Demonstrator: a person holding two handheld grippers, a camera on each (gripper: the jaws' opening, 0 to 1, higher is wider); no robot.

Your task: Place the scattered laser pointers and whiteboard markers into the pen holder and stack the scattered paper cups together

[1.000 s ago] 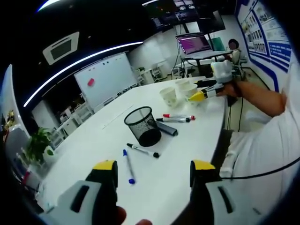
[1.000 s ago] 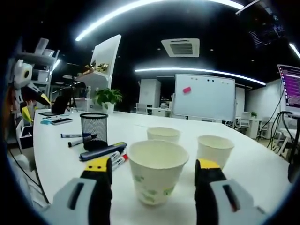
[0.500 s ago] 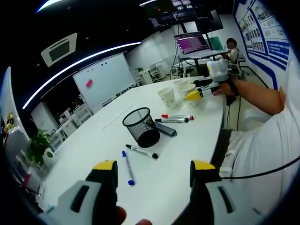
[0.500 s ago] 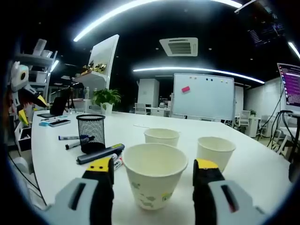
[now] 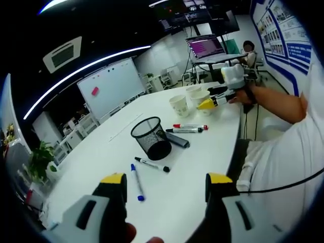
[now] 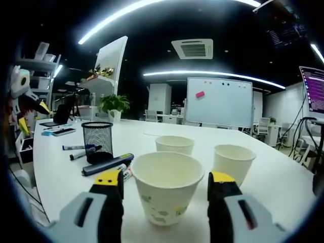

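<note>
**Right gripper around the nearest paper cup, left gripper wide above the tabletop**

In the right gripper view, our right gripper (image 6: pixel 164 185) stands with its jaws spread wide, one on each side of the nearest paper cup (image 6: pixel 167 192); we cannot tell whether the jaws touch its wall. This cup stands upright near the tabletop (image 6: pixel 61 177) edge. Behind it stand two more upright cups, the middle cup (image 6: pixel 174 145) and, to its right and apart from it, the right-hand cup (image 6: pixel 232 161).

To the left of the nearest cup, a dark laser pointer (image 6: pixel 108 164) lies flat, with a red-capped marker (image 6: pixel 126 172) partly hidden just beside it. Beyond them stands the black mesh pen holder (image 6: pixel 97 140), upright. Two markers lie close behind it toward the far edge, a black marker (image 6: pixel 81 154) and a blue marker (image 6: pixel 75 147).

In the left gripper view, our left gripper (image 5: pixel 166 183) hangs above the tabletop's near edge, jaws wide apart and holding nothing. Just past it lie the blue marker (image 5: pixel 136 181) and the black marker (image 5: pixel 152 164), then the pen holder (image 5: pixel 151 137), the laser pointer (image 5: pixel 175 139), a black-capped marker (image 5: pixel 185 130) and the red-capped marker (image 5: pixel 190 126). Farthest off, the cups (image 5: pixel 179 105) stand by the right gripper (image 5: pixel 210 103).
</note>
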